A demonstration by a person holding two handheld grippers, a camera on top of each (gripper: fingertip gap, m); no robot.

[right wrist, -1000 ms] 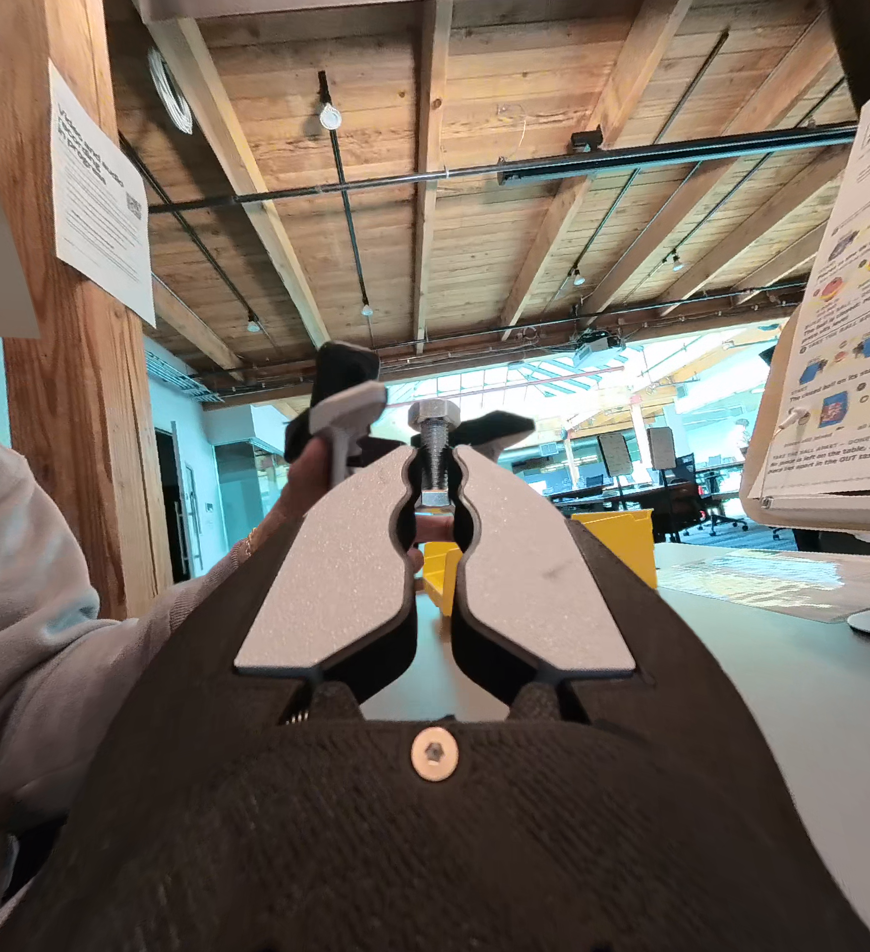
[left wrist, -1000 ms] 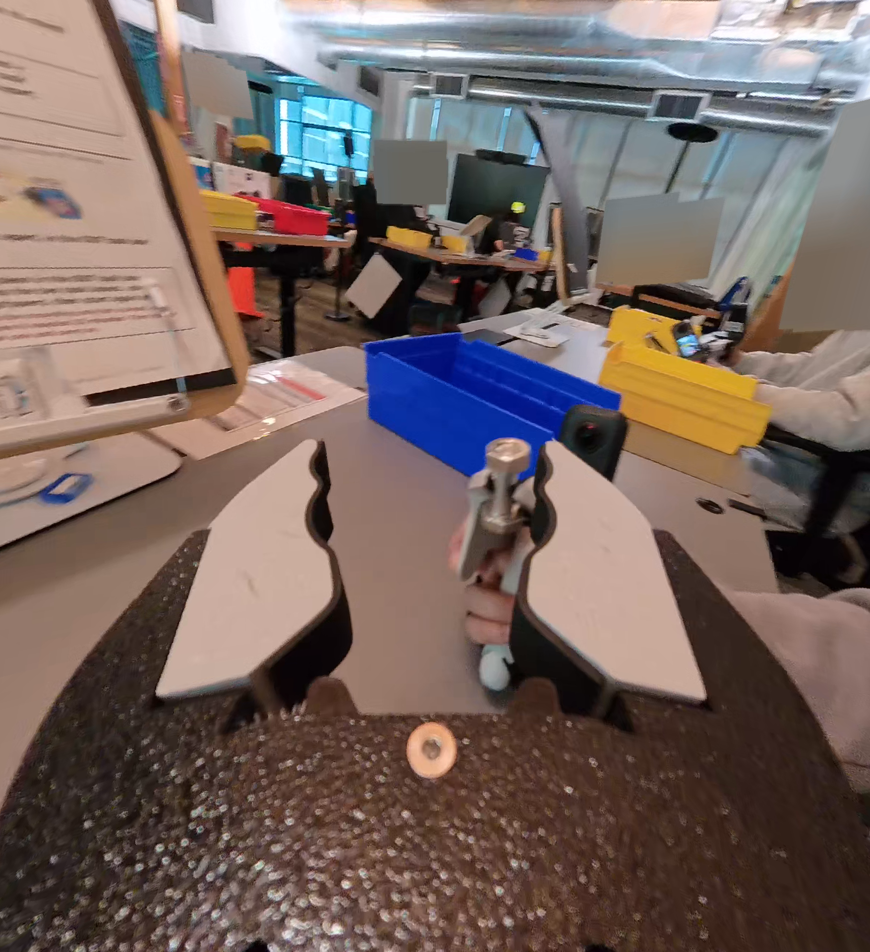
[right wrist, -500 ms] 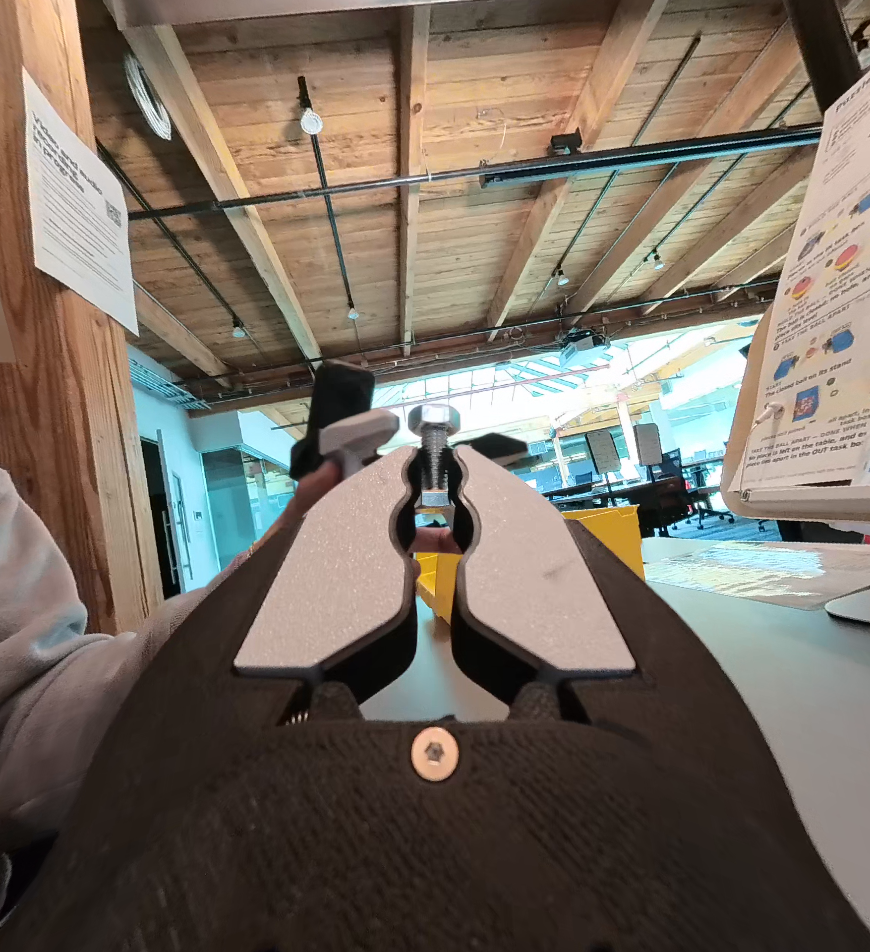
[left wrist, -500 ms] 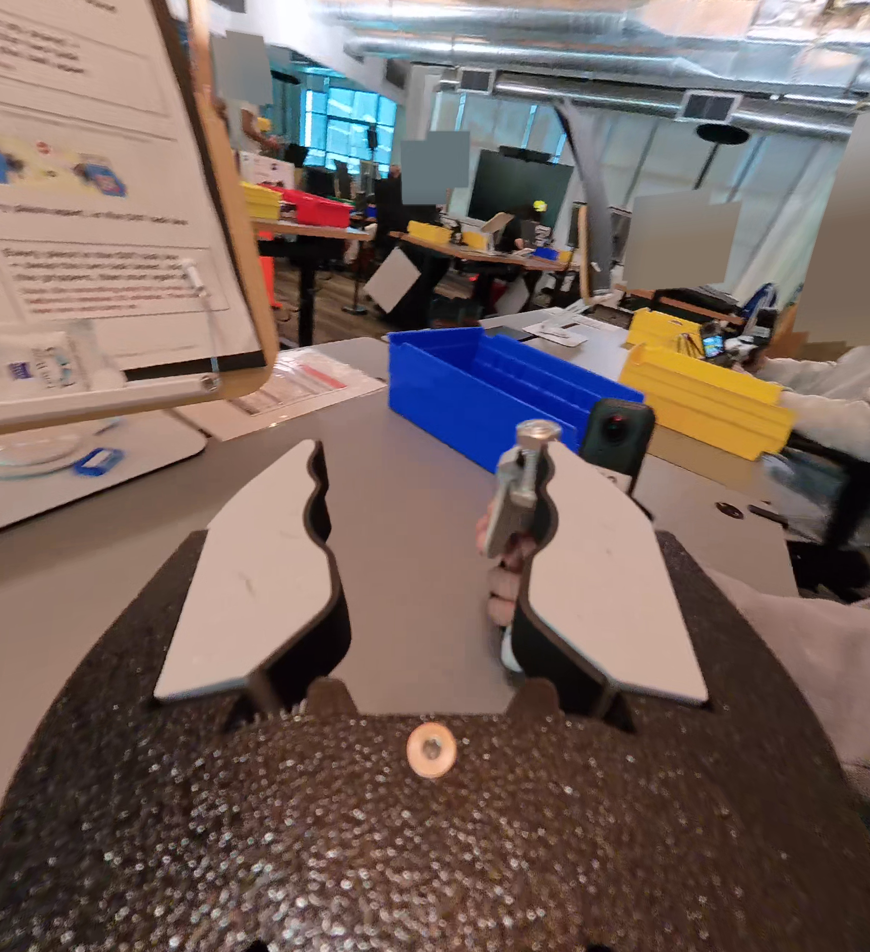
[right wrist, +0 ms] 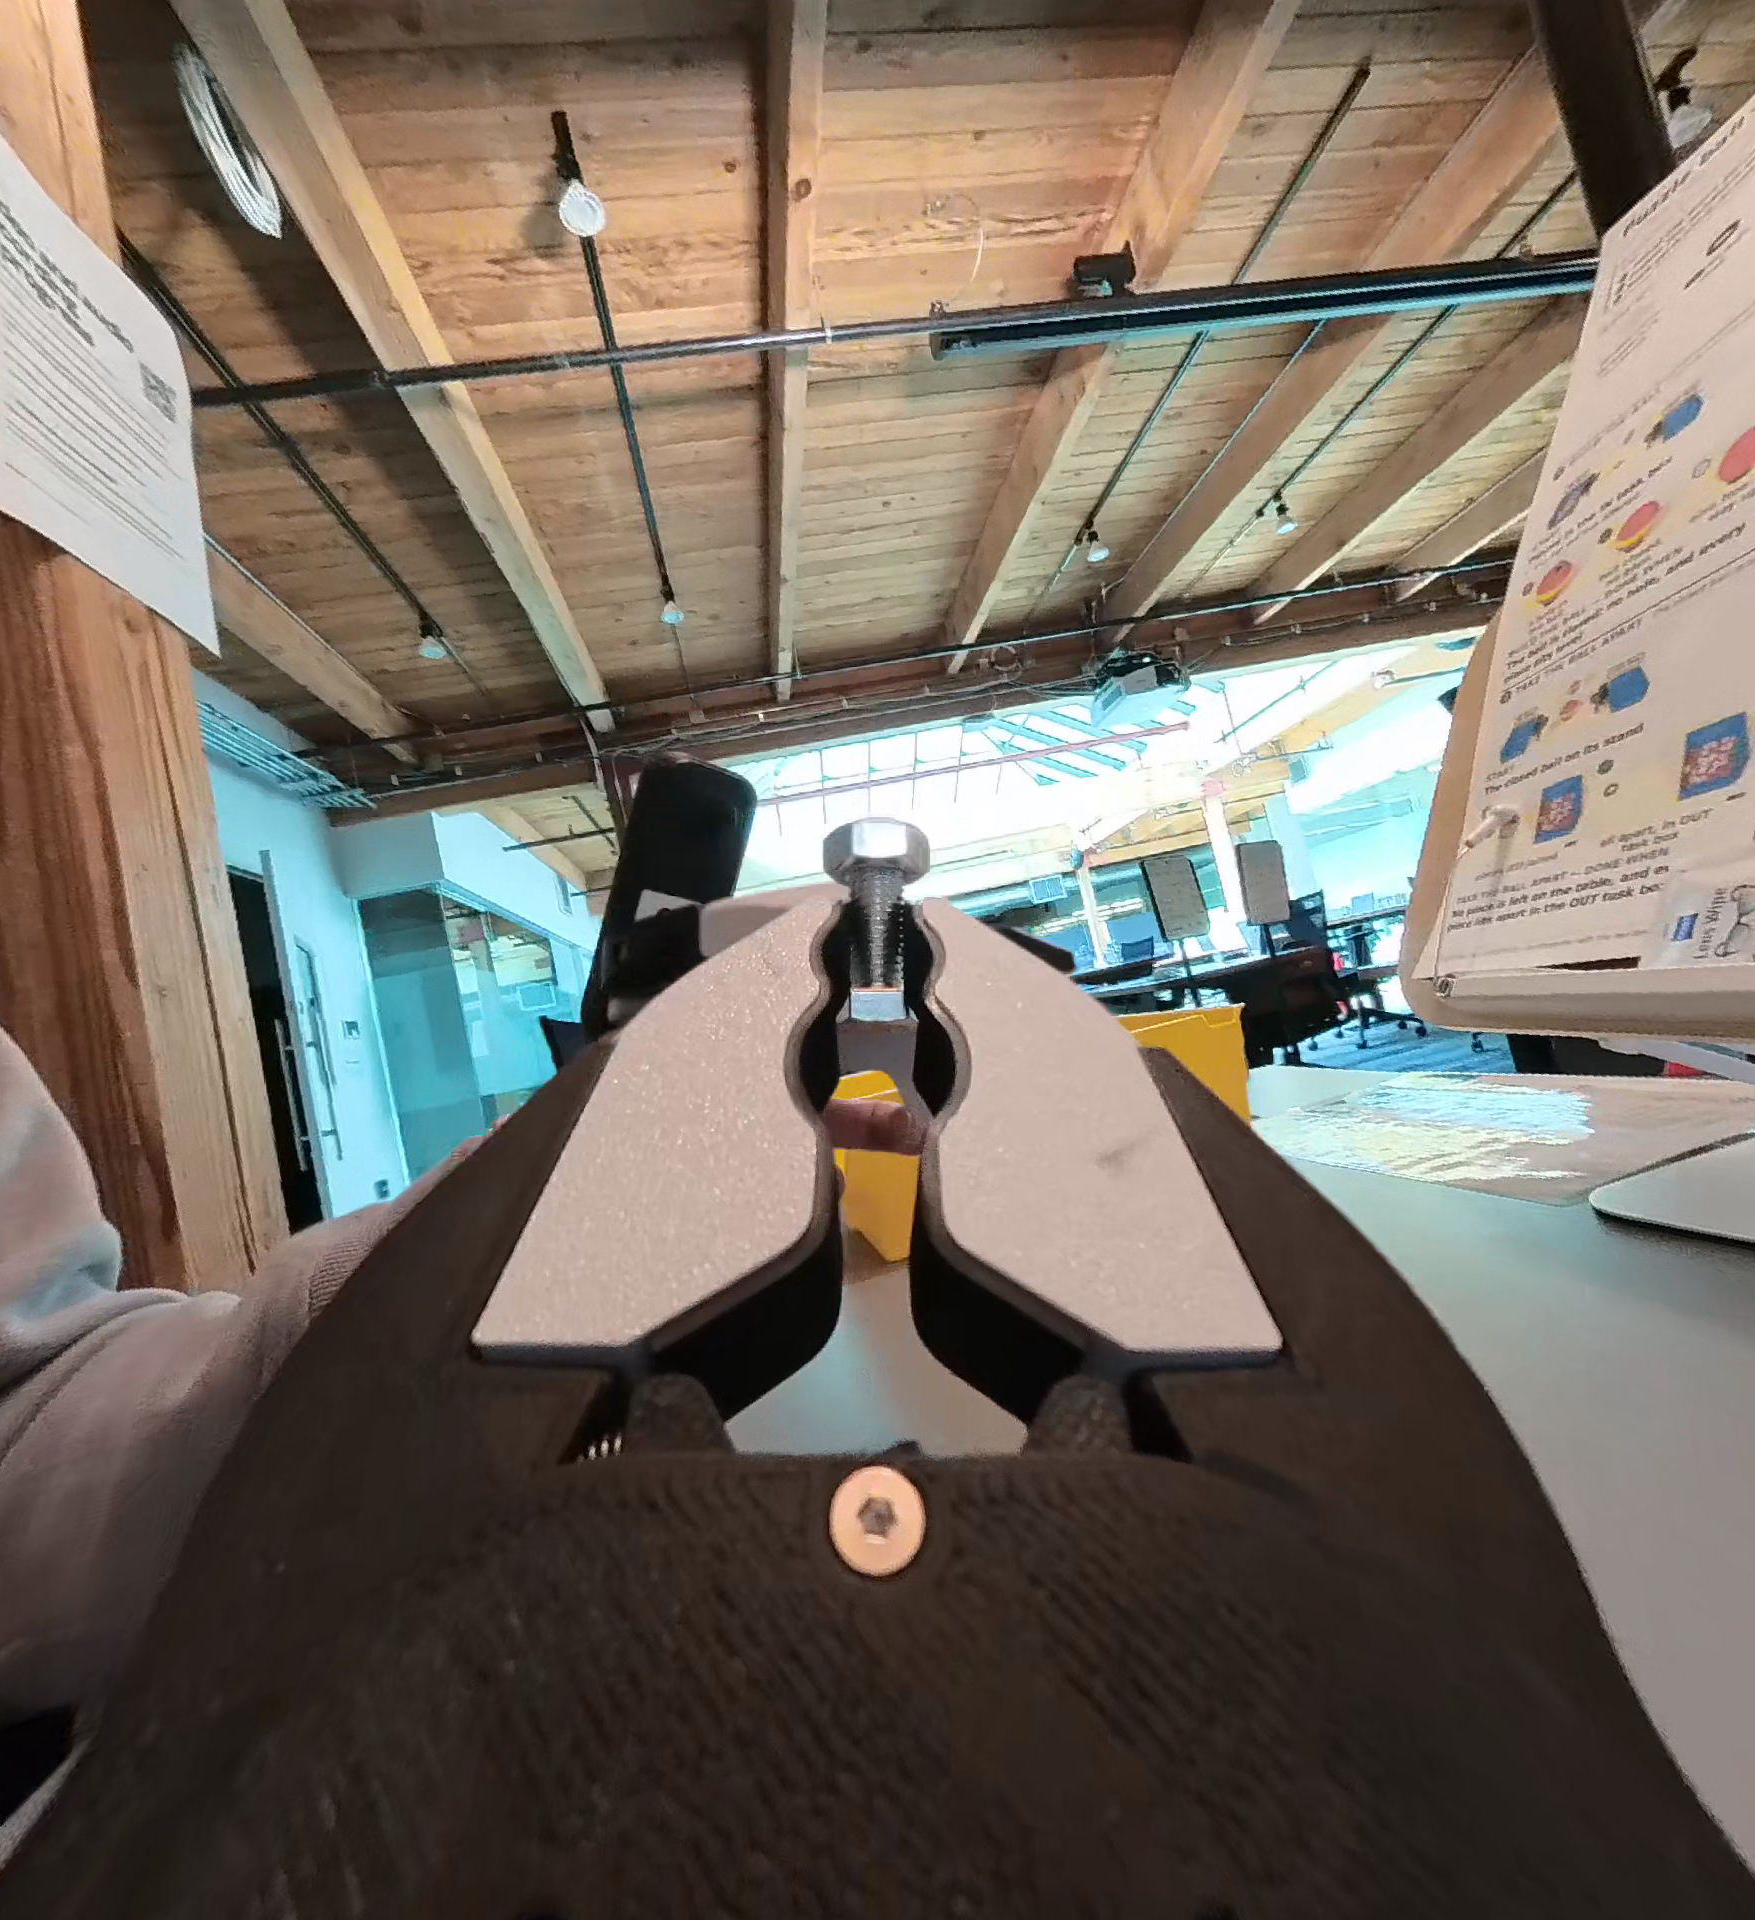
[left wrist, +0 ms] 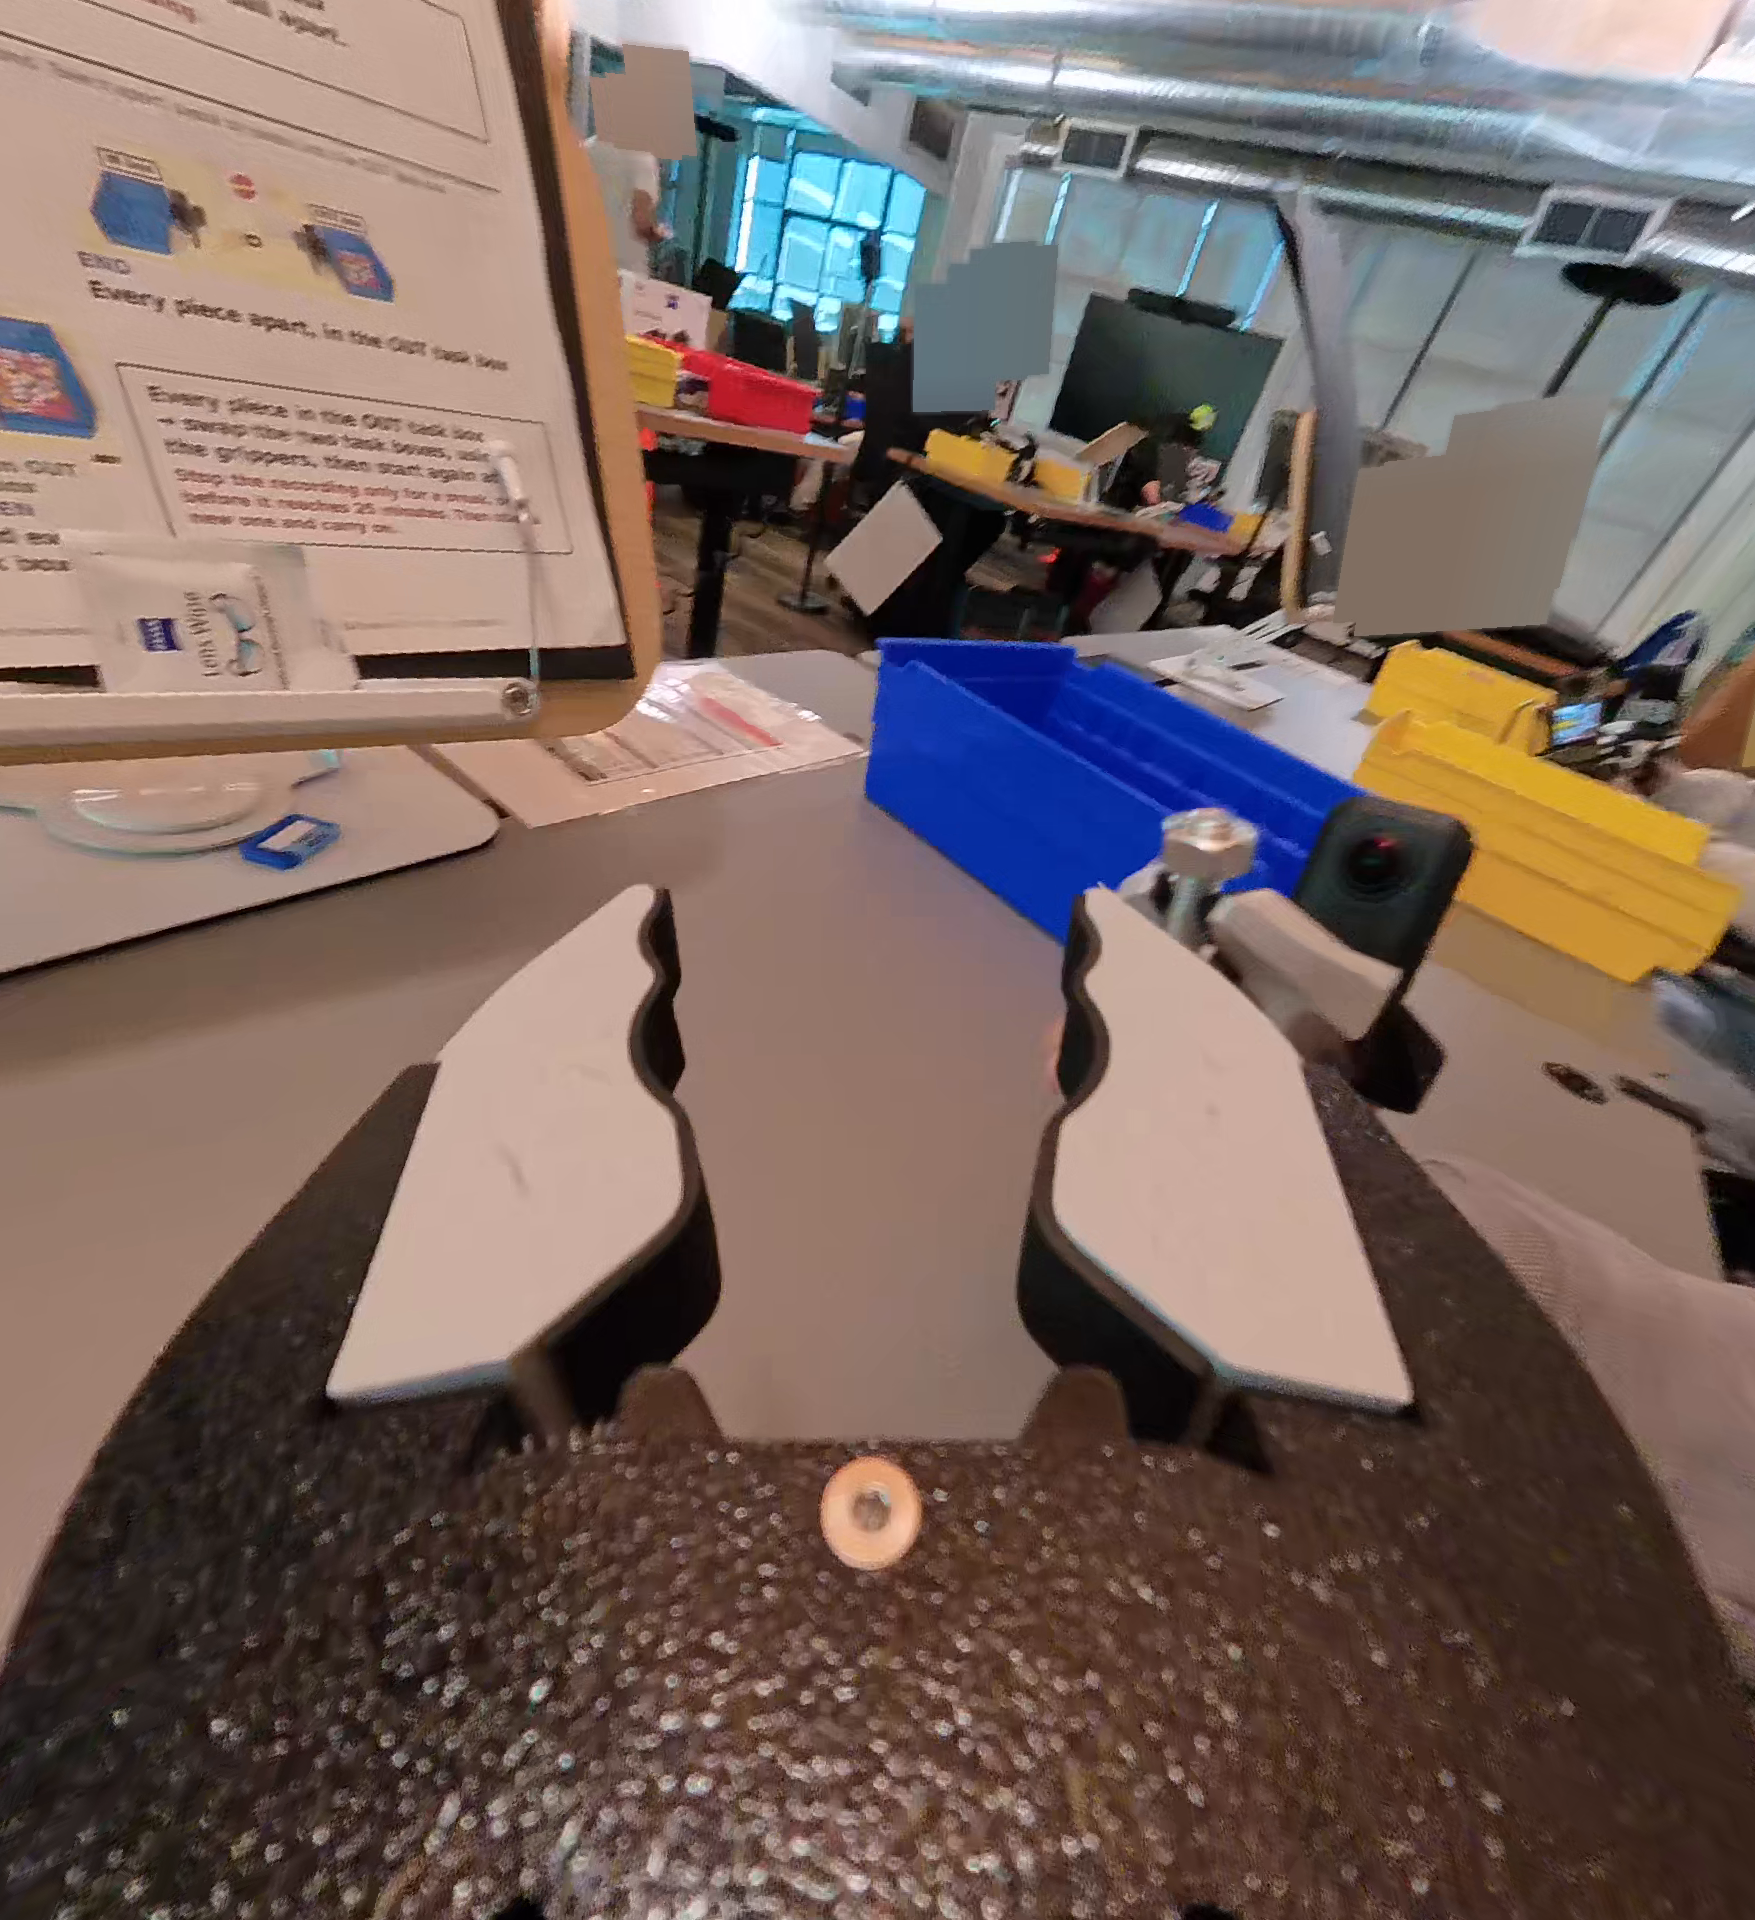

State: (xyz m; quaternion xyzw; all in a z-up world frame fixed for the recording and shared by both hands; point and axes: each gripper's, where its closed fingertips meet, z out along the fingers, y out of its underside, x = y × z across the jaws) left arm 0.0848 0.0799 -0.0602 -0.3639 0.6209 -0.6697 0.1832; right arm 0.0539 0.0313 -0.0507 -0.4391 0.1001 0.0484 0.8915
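Note:
My right gripper [right wrist: 878, 920] is shut on a silver hex-head bolt [right wrist: 875, 854]. It holds the bolt upright by the thread, head above the fingertips, with a nut [right wrist: 878, 1003] lower down between the fingers. My left gripper [left wrist: 868, 925] is open and empty above the grey table [left wrist: 852, 1143]. In the left wrist view the bolt [left wrist: 1205, 842] and the right gripper's fingers [left wrist: 1299, 966] sit just beyond and to the right of my left gripper's right fingertip, not between its jaws. The left gripper's black camera [right wrist: 681, 842] shows behind the right gripper's left finger.
A blue bin [left wrist: 1060, 748] and a yellow bin [left wrist: 1538, 831] stand on the table ahead. An instruction board on a white stand [left wrist: 229, 364] is at the left. In the right wrist view there is a wooden post [right wrist: 42, 727], the board [right wrist: 1662, 727] and a yellow bin [right wrist: 1185, 1049].
The bolt in the right gripper was inside the left gripper's open jaws by its right finger; now it lies outside, right of that fingertip. The left view swung left. The right grasp is unchanged.

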